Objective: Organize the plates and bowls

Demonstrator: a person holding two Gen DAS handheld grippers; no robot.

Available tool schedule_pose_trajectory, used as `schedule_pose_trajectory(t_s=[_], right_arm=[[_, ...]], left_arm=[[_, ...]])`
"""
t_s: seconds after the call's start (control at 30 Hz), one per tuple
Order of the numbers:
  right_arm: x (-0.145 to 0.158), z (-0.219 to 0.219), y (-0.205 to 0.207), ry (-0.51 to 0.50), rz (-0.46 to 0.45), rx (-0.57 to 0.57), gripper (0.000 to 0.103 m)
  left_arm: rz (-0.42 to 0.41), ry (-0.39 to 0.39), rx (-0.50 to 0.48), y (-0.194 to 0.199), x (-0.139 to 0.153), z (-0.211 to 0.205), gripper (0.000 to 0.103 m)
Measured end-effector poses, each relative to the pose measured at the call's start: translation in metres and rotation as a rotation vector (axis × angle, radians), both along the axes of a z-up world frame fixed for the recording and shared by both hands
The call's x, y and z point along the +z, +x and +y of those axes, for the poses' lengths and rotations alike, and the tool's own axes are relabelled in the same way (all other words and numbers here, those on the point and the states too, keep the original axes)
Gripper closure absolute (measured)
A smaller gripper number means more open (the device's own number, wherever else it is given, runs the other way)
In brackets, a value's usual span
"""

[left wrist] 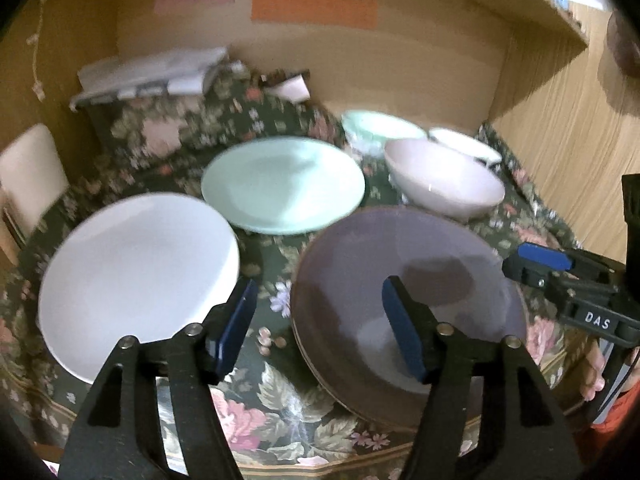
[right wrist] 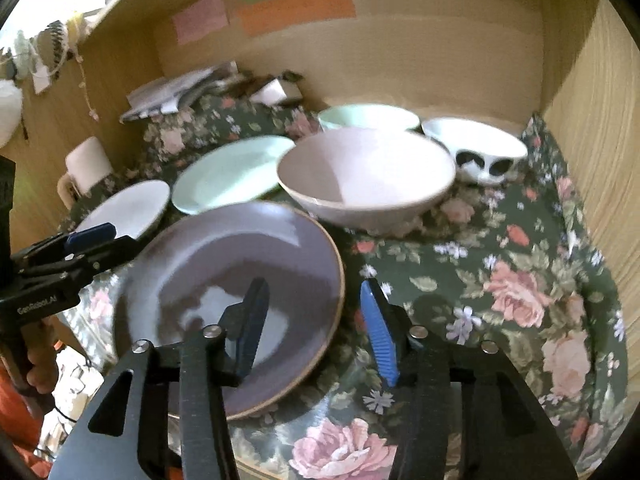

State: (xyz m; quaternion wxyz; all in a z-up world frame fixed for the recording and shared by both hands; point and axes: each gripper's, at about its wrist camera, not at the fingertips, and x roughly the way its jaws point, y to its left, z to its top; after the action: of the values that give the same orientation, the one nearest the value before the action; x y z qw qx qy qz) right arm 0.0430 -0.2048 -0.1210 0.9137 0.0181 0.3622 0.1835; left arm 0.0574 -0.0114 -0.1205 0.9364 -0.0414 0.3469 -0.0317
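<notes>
between both open claws lies the purple plate (right wrist: pixel 240 264)

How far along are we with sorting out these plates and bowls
Early on. Nothing looks stacked yet: the white plate, mint plate and purple plate lie separately on the floral cloth, and the pink bowl, mint bowl and white patterned bowl stand apart. Nothing is in hand: the left gripper and right gripper are open, flanking the purple plate's edges. All stacking remains.
</notes>
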Motion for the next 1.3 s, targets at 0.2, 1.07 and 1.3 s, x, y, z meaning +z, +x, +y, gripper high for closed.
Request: schedule_pose_trajectory(t_s=[0.2,1.07,1.3], right_arm=[[0.027,0.015,-0.009,0.01,-0.098,0.031,0.039],[0.039,0.146,0.039,0.015,-0.066,0.298,0.023],[0.026,0.179,0.055,-0.031,-0.015,0.353,0.023]], left_arm=[[-0.071,-0.017,0.027,-0.013,0.027,0.008,0.012],[-0.052,0.104,0.304,-0.037,0.021,0.131,0.01],[0.025,0.055,0.348,-0.027,0.0,0.161,0.01]])
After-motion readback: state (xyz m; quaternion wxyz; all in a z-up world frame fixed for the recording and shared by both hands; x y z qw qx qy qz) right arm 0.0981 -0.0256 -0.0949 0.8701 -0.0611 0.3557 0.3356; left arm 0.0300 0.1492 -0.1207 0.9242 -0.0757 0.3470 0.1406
